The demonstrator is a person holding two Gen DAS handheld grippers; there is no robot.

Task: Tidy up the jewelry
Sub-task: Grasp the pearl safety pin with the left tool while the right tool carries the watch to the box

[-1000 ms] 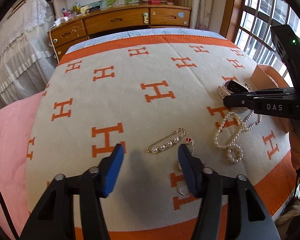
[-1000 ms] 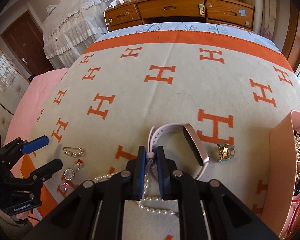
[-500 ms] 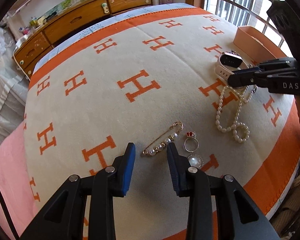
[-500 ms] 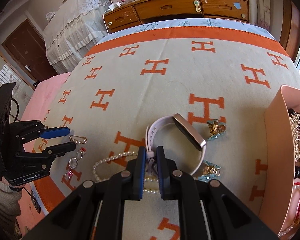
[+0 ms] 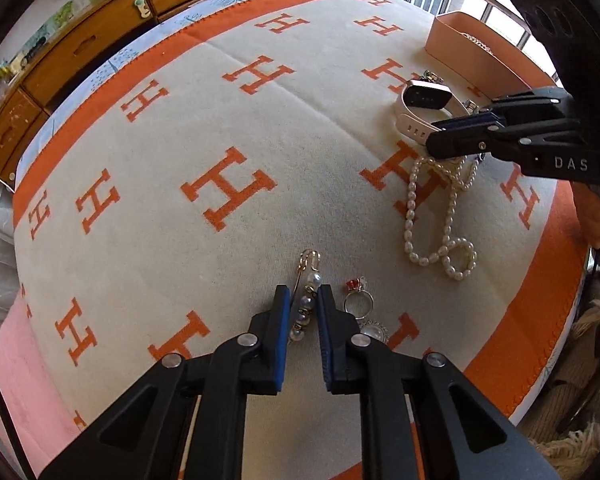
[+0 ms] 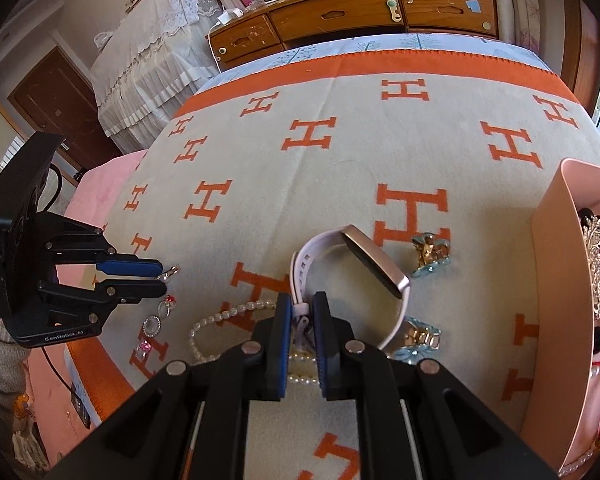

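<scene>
My left gripper (image 5: 303, 295) is shut on a gold pearl brooch pin (image 5: 306, 280) lying on the blanket; it also shows in the right wrist view (image 6: 160, 274). My right gripper (image 6: 300, 304) is shut on the strap of a pale pink smartwatch (image 6: 364, 264), seen also in the left wrist view (image 5: 422, 98). A pearl necklace (image 5: 440, 216) lies under and in front of the right gripper (image 5: 440, 142). A ring with a red stone (image 5: 358, 300) and a round pearl pendant (image 5: 374, 332) lie just right of the left fingers.
A pink jewelry box (image 6: 556, 280) with several pieces stands at the right; it also shows in the left wrist view (image 5: 468, 48). Two blue-gold hair clips (image 6: 430, 254) (image 6: 416, 338) lie near the watch. A pink stone (image 6: 145, 346) lies by the blanket's (image 6: 340, 160) edge. A wooden dresser (image 6: 340, 16) stands behind.
My left gripper has moved forward and closed its jaws around the pearl brooch pin. My right gripper has kept its hold on the watch strap and shifted slightly.
</scene>
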